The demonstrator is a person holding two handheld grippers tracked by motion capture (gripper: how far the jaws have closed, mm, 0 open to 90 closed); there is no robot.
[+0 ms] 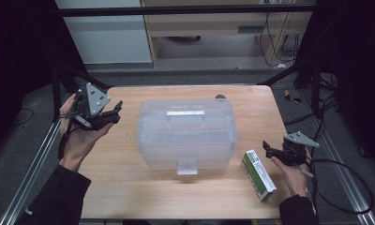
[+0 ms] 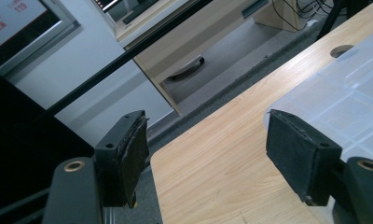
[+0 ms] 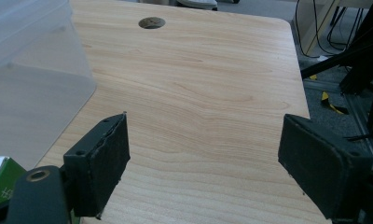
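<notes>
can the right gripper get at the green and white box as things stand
Probably yes. The right gripper is open and sits right beside the green and white box, with nothing between them; the clear plastic bin stands apart.

The print on the green and white cardboard box (image 1: 258,175), lower right of the high view, is too small to read; in the right gripper view the bottom left corner cuts the same box (image 3: 0,179) off. The clear lidded plastic storage bin (image 2: 343,100) runs off the right edge of the left gripper view, and its contents are too hazy to tell.
</notes>
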